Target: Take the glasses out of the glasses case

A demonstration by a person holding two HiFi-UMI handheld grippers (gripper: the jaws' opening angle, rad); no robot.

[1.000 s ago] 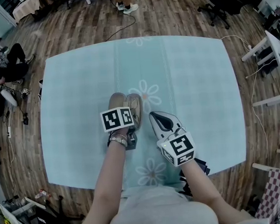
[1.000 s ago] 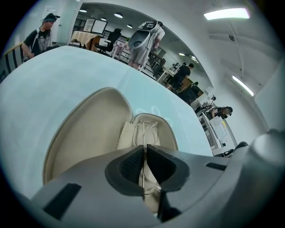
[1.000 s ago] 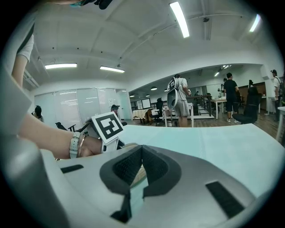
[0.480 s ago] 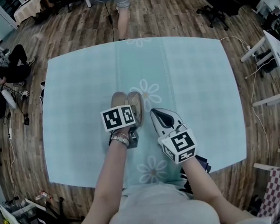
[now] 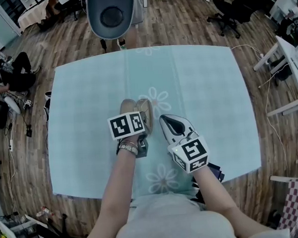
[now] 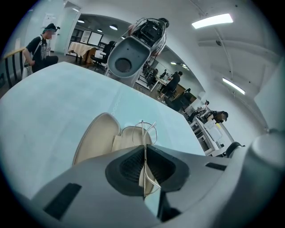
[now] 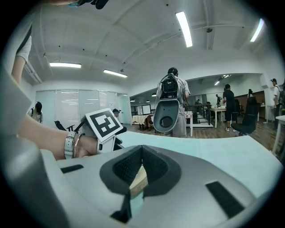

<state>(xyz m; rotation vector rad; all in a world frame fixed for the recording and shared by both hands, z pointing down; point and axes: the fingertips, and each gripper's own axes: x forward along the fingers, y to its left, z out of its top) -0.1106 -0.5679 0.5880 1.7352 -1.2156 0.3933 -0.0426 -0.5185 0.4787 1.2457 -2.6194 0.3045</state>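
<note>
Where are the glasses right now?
Left gripper view: the glasses are clamped in the left tool, right by the open case near the table's middle.

Left gripper and right gripper side by side, fingers of both clamped together (forearms bare).

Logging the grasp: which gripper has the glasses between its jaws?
The left gripper: the thin wire glasses stand pinched between its jaws, by the open beige glasses case. The right gripper holds only the case's beige edge, no wire.
</note>
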